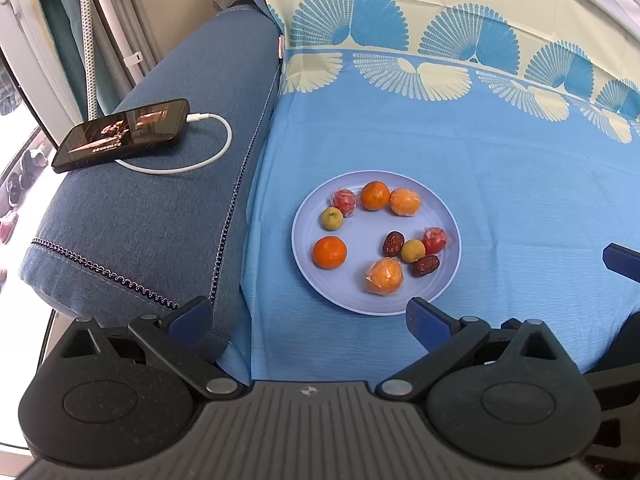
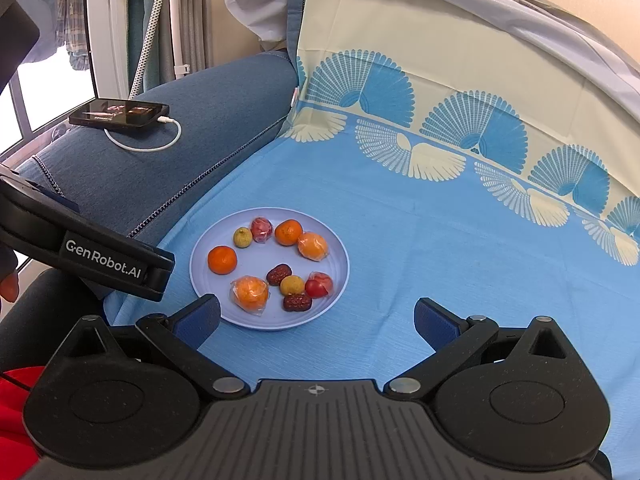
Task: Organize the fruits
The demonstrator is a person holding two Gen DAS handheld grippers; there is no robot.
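Fruits lie all together on one pale blue plate (image 1: 304,236), which sits on a blue patterned cloth (image 1: 500,184) just right of a sofa armrest (image 1: 168,208) that carries a phone (image 1: 120,134) on a white cable (image 1: 212,148). Going left to right across the plate: a bare orange (image 1: 329,253) and a greenish round fruit (image 1: 332,218) sit at its left side, then a wrapped red fruit (image 1: 344,201), another bare orange (image 1: 375,195) and a wrapped orange (image 1: 405,201) along its far edge; nearer the middle lie a wrapped orange (image 1: 384,276), two dark dates (image 1: 393,243), a yellow-green fruit (image 1: 413,251) and a second wrapped red fruit (image 1: 435,240). Kinds are mixed rather than grouped, so sorting seems either ahead or partway. Left gripper (image 1: 308,314) hovers just short of the plate's near rim, spread wide and empty; right gripper (image 2: 318,318) hangs likewise, wide apart, holding nothing. Any pick calls for closing gently on a small round fruit without rolling its neighbours.
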